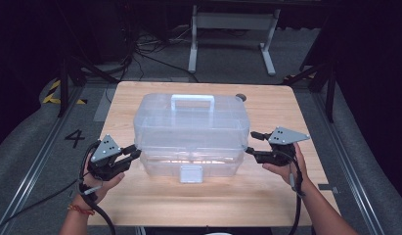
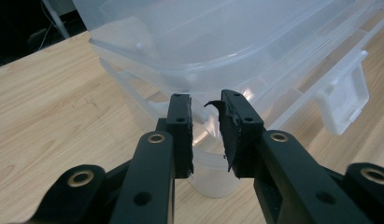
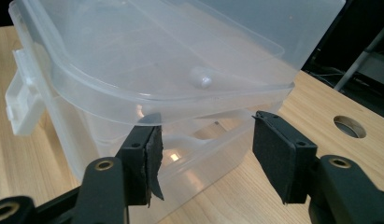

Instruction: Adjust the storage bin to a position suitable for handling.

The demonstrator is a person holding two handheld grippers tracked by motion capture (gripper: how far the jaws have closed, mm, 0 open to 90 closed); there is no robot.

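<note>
Approaching the clear storage box [image 1: 191,129] from both ends, lid rim as the target.
Box sits mid-tabletop [image 1: 140,200], handle [image 1: 192,101] far, front latch [image 1: 191,173] near. Left gripper [image 1: 132,151] is narrowly parted at the left rim, holding nothing; right gripper [image 1: 251,143] is wide open at the right rim. Judgement: seat both under the lid lip [image 3: 147,100] at equal height, close together, lift evenly, since thin plastic flexes and can slip.

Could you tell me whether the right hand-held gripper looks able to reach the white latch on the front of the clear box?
Probably yes: the right hand-held gripper sits open at the clear box's right end, and bare table lies between it and the white latch.
</note>
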